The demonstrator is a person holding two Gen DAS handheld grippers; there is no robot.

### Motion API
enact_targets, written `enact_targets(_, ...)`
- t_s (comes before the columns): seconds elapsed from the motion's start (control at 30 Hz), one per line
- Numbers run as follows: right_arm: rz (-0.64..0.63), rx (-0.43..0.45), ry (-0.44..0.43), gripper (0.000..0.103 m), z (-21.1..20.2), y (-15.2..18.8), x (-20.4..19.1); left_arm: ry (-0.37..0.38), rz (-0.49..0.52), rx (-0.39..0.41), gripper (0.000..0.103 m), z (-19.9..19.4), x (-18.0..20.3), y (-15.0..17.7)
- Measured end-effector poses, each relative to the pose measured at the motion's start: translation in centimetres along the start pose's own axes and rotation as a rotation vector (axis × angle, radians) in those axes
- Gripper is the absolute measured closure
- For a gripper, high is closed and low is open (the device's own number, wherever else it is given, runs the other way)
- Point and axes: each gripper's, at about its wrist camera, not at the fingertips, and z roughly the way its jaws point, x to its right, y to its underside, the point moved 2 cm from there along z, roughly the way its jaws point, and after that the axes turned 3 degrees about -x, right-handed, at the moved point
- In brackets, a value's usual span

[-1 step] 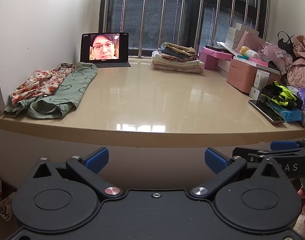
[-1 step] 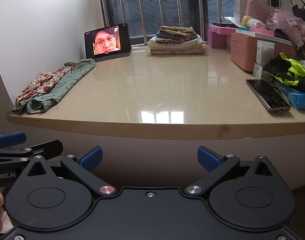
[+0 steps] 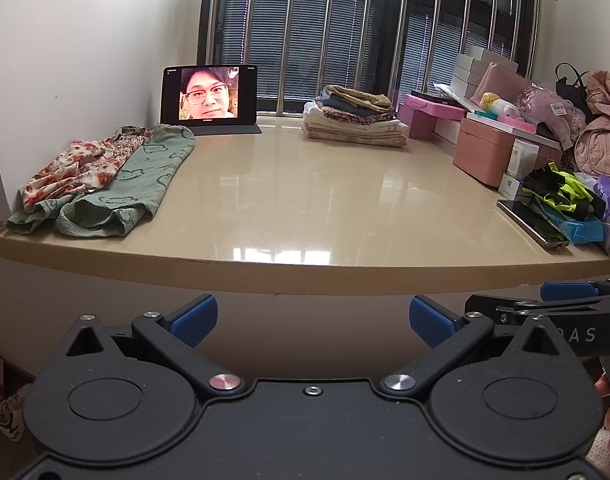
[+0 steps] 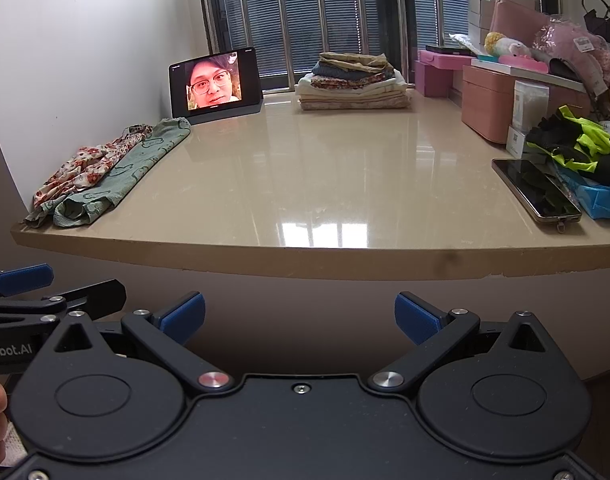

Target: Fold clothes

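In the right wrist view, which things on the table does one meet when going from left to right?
Floral garment → green garment → tablet → stack of folded clothes → pink box → phone

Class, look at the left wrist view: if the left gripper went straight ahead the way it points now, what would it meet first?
Probably the front edge of the table. The left gripper, jaws open and empty, sits just below and short of it; depth is hard to judge.

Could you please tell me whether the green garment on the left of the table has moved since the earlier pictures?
No. The green garment lies as before, beside the floral garment, reaching toward the tablet.
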Motion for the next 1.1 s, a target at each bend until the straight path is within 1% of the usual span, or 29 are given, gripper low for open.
enact_targets(0.23,-0.004,0.004,0.005,0.001,-0.19,-0.08,-0.13,0.005,0.002,-0.006,0.000,0.15,-0.20,-0.18)
enact_targets(0.3,-0.004,0.005,0.005,0.001,-0.11,-0.06,-0.27,-0.004,0.004,0.006,0.000,-0.09,0.32,0.23)
enact_targets(0.67,0.003,0.003,0.002,0.001,0.04,-0.05,-0.17,0.006,-0.007,-0.013,0.000,0.08,-0.23,0.01)
enact_targets(1.1,0.013,-0.006,0.000,0.001,0.15,0.09,0.00,-0.015,0.003,-0.022,0.000,0.15,-0.02,0.02)
